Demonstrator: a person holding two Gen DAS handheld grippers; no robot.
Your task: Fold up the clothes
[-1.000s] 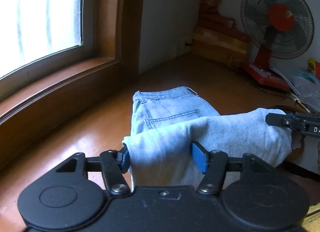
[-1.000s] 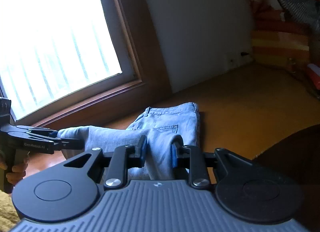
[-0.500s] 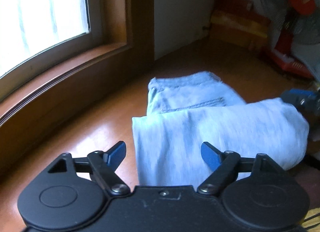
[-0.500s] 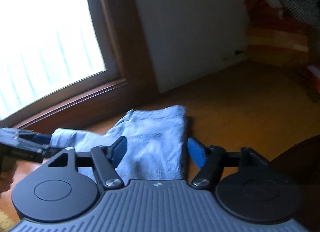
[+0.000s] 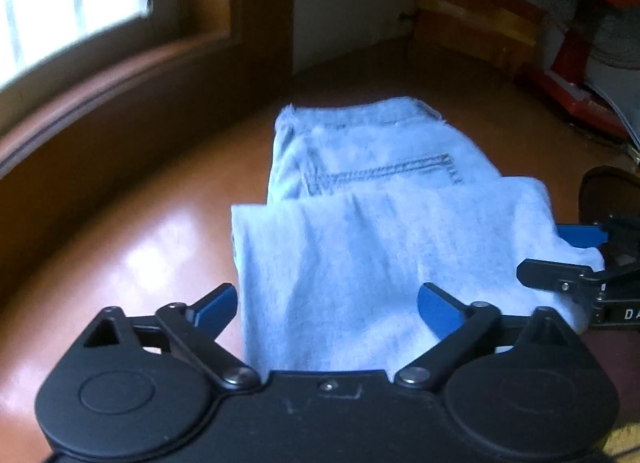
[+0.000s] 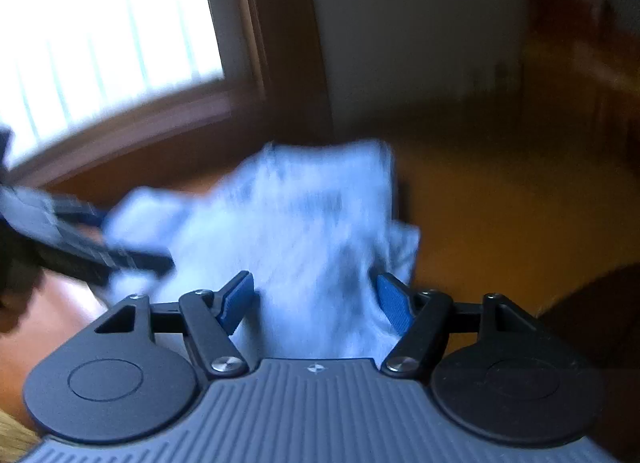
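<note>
The light-blue jeans (image 5: 372, 231) lay folded on the brown floor (image 5: 152, 247) below the window (image 5: 72, 7); both grippers — left gripper (image 5: 327, 305), right gripper (image 6: 316, 295) — had just been opening, fingers spread clear of the denim between them

Pale denim jeans (image 5: 380, 231) lie on glossy wooden floor (image 5: 160, 239).

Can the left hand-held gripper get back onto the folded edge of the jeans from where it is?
Probably yes: left hand-held gripper, jaws just opened, has the jeans between its pads, nothing in the way.
</note>
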